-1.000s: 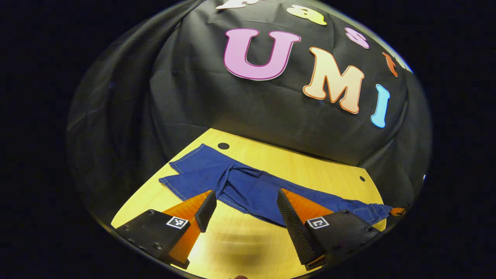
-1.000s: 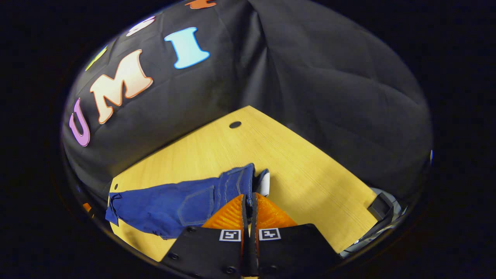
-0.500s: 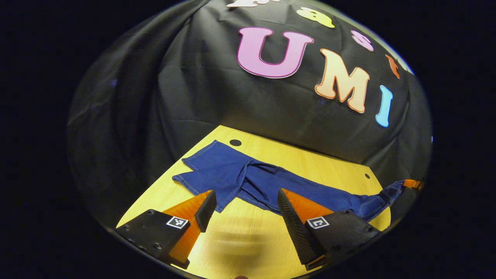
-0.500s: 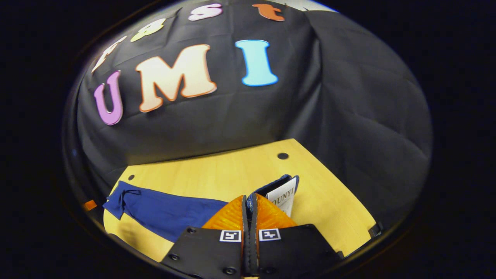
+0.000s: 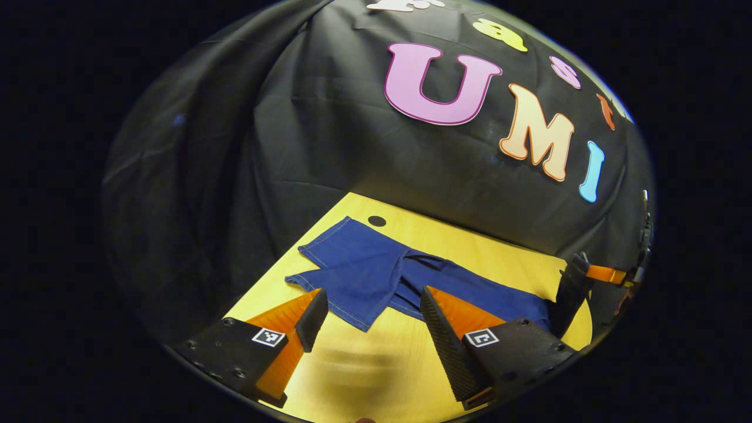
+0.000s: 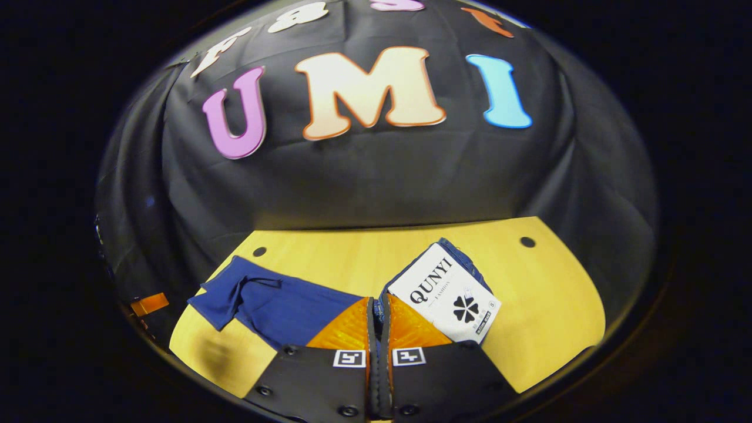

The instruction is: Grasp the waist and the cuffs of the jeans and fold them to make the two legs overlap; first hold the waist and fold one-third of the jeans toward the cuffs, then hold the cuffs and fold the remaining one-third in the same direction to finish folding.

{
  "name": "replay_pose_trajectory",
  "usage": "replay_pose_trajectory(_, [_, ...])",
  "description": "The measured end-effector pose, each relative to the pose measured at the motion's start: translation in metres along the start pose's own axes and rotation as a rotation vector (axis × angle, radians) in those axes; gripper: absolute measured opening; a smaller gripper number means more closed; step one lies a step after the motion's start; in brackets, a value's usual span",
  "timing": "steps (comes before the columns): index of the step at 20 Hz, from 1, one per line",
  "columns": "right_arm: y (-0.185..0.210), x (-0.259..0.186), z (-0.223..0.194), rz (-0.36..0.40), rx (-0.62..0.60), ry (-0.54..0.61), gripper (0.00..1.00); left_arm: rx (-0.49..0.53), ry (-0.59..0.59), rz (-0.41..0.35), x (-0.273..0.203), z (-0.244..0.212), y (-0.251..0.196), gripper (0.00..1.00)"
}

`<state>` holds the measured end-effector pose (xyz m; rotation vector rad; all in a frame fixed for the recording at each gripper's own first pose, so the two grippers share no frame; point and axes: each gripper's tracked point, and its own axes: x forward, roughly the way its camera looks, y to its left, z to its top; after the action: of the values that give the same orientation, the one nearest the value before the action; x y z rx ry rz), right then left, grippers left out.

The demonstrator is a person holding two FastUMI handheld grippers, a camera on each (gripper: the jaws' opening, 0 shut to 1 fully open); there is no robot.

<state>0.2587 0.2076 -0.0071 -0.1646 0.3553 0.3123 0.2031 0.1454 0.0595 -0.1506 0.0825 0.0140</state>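
Note:
Blue jeans [image 5: 364, 273] lie stretched across the yellow wooden table [image 5: 382, 358], cuffs at the far left and legs partly overlapping. My left gripper [image 5: 371, 301] hovers open just in front of the legs, with nothing between its fingers. In the right gripper view my right gripper [image 6: 376, 305] is shut on the jeans' waist [image 6: 385, 294], and a white paper tag [image 6: 449, 294] hangs beside it, facing the camera. The legs [image 6: 276, 302] trail away to the left. In the left gripper view the right gripper [image 5: 573, 282] stands at the table's right end, where the jeans end.
Black cloth walls close off the table's back and sides. Small round holes [image 5: 376, 221] [image 6: 527, 241] mark the tabletop near its far corners. Bare wood [image 6: 546, 305] lies to the right of the waist and in front of the jeans.
The right gripper has swung round with the waist still held, so the tag now faces its camera. The jeans have slid and straightened across the table. The left gripper stays open.

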Motion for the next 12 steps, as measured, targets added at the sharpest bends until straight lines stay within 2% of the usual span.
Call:
replay_pose_trajectory(5, [0.046, 0.041, -0.043, 0.085, -0.016, 0.086, 0.00, 0.051, 0.013, 0.048, 0.010, 0.007, 0.030, 0.95])
replay_pose_trajectory(7, [0.061, 0.055, -0.065, 0.100, -0.039, 0.123, 0.03, 0.071, 0.016, 0.064, 0.015, 0.010, 0.039, 0.95])
replay_pose_trajectory(9, [0.067, 0.070, -0.084, 0.119, -0.064, 0.171, 0.00, 0.073, 0.012, 0.067, 0.022, 0.017, 0.043, 0.95])
replay_pose_trajectory(12, [0.062, 0.086, -0.107, 0.135, -0.098, 0.238, 0.02, 0.061, 0.003, 0.054, 0.036, 0.027, 0.047, 0.95])
